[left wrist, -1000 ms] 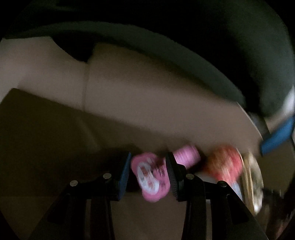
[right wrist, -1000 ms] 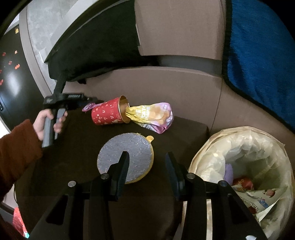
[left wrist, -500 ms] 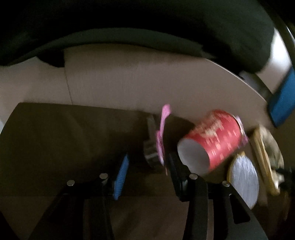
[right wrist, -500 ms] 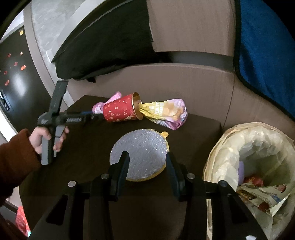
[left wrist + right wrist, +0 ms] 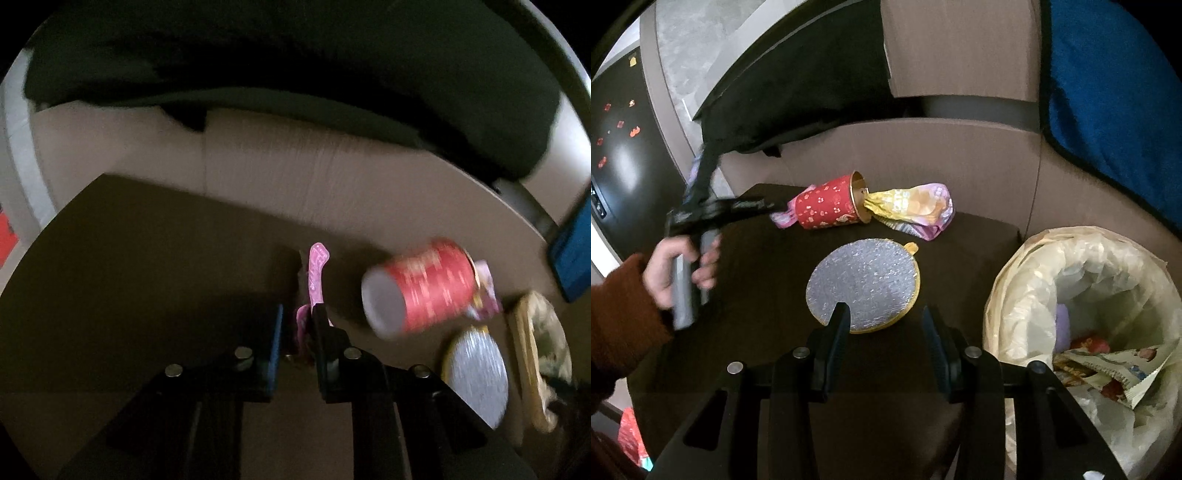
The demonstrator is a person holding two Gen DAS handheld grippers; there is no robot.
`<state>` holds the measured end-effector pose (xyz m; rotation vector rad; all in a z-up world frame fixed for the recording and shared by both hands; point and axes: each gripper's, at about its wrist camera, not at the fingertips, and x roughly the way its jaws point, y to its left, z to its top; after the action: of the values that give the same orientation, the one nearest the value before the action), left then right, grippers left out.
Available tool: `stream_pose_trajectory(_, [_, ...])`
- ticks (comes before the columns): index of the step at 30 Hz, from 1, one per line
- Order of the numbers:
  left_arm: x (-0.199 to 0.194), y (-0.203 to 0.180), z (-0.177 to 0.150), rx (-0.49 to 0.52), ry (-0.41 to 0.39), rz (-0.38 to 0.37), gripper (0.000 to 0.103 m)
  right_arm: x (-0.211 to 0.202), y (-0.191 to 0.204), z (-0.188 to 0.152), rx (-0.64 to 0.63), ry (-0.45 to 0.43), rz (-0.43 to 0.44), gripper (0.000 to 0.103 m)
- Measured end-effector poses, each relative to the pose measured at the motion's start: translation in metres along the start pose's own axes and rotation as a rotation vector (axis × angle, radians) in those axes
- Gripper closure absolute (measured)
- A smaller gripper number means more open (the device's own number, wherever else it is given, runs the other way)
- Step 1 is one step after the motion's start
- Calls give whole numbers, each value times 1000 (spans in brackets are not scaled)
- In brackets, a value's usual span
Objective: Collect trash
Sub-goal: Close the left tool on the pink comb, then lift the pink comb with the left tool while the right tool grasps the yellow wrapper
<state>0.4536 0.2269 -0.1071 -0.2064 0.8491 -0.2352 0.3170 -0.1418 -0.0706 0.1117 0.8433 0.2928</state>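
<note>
Left gripper [image 5: 297, 325] clamped on pink wrapper [image 5: 316, 275]; right gripper [image 5: 885, 330] open, empty.

Wrapper stands on edge between the left fingers, at the far left of the dark table [image 5: 757, 302], just left of a red cup [image 5: 827, 208] on its side. A yellow wrapper [image 5: 912, 206] spills from the cup mouth. Silver lid [image 5: 864, 282] lies flat just beyond the right fingers. Lined bin [image 5: 1086, 266] of trash at right.

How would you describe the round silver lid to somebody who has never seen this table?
Find the dark brown table next to the lined trash bin. In its middle lies a flat disc, the round silver lid, in front of the tipped red cup. Only it is glittery silver with a gold rim and a small tab.
</note>
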Motion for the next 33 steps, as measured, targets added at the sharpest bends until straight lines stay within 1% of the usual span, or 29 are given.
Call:
stream_pose_trajectory(1, [-1,-12,-11,-5,11,1,87,1,-1,4,4,-2,10,64])
stream_pose_trajectory(2, [-9,-11,-21,-11,29,2,87,3,-2,8,8,-7,16,64])
stream_pose_trajectory(4, [-20,-26,-42,-21,53,-4,88,10,-5,22,18,-12,9,64])
stream_pose_trajectory(6, [-37,-33,-59,-30,54,-15,88,21,-8,39,34,-11,-2,64])
stream_pose_trajectory(7, [-56,-19,-62,-31,46,-16,88,29,-10,48,49,-12,-7,64])
stream_pose_trajectory(8, [-61,-30,-70,-31,35,-14,88,36,-12,56,62,-8,-9,64])
stream_pose_trajectory(10, [-83,-30,-78,-21,8,-17,88,55,-17,70,91,-5,-30,64])
stream_pose_trajectory(11, [-83,-46,-85,-14,-6,-17,88,63,-20,75,102,-1,-51,64])
stream_pose_trajectory(12, [-87,-50,-87,-5,-20,-18,88,76,-24,82,119,9,-87,64])
stream_pose_trajectory(13, [-92,-52,-87,2,-29,-17,88,84,-27,86,134,17,-103,64])
stream_pose_trajectory(17, [-102,-56,-88,7,-39,-27,88,117,-46,94,251,78,-113,64])
stream_pose_trajectory(18, [-102,-56,-87,4,-38,-27,88,123,-49,93,279,91,-105,66])
stream_pose_trajectory(20, [-106,-52,-87,-7,-43,-25,88,131,-51,89,304,117,-64,79])
stream_pose_trajectory(21, [-109,-50,-87,-12,-48,-24,88,133,-49,87,298,136,-37,91])
stream_pose_trajectory(22, [-110,-50,-88,-14,-51,-20,88,132,-44,83,284,145,-8,94])
stream_pose_trajectory(25, [-111,-54,-90,-21,-47,-20,88,115,-22,70,201,148,56,96])
stream_pose_trajectory(30, [-110,-68,-98,-25,-29,-40,88,76,15,39,96,175,150,96])
stream_pose_trajectory(31, [-111,-71,-100,-21,-28,-43,88,70,20,35,76,176,155,96])
stream_pose_trajectory(33, [-111,-78,-106,-13,-29,-46,88,57,28,31,27,150,149,94])
